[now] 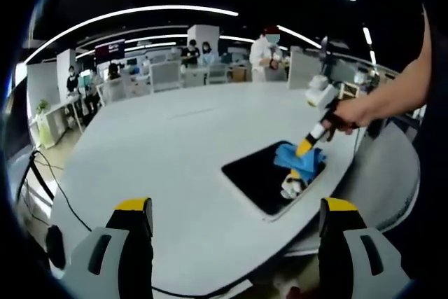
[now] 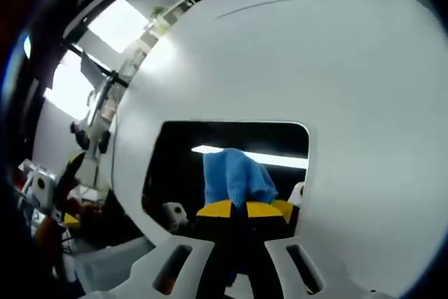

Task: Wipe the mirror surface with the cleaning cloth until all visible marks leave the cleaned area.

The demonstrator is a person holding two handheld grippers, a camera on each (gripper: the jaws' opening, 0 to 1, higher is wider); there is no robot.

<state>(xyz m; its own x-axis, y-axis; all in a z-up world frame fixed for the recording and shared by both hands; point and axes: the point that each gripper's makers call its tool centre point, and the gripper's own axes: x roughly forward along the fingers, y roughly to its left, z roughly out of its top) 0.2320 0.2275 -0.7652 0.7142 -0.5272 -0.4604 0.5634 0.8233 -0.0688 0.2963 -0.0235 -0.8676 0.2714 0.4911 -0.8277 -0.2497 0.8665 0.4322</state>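
Note:
A dark rectangular mirror lies flat on the white round table, close to the table's near right edge. A blue cleaning cloth rests on the mirror's right part. A hand holds my right gripper, which points down onto the cloth. In the right gripper view the yellow-tipped jaws of my right gripper are pressed together on the blue cloth, against the mirror, which reflects a ceiling light strip. My left gripper hovers over the near table edge, short of the mirror, jaws wide apart with nothing between them.
The table rim runs just beyond the mirror's near corner. A black cable trails on the floor at the left. Several people and desks stand far behind the table. The person's forearm enters from the right.

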